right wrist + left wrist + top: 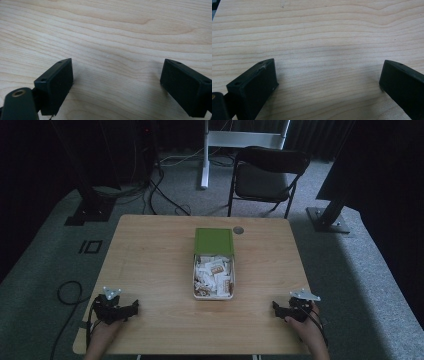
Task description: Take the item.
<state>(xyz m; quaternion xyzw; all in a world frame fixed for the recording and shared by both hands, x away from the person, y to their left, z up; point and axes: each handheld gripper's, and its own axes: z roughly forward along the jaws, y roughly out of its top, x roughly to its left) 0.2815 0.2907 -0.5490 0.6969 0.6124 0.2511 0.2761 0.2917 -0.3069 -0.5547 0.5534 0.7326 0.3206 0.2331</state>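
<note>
We can't read the print on the packets [213, 275] in the tin [194, 285], too small. Green lid [213, 241] hides the tin's 12 o'clock end. Small round thing [238, 230] at the lid's 1 o'clock: can't tell what. Forearms cut off at 6 o'clock, high view. Left gripper [328, 75]: right jaw cut at 4 o'clock edge, left jaw's base at 7. Right gripper [117, 75]: jaws cut at the bottom, blurred round part [18, 105] at 7 o'clock.

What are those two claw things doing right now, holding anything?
Left gripper: open, holding nothing, over bare table.
Right gripper: open, holding nothing.
</note>
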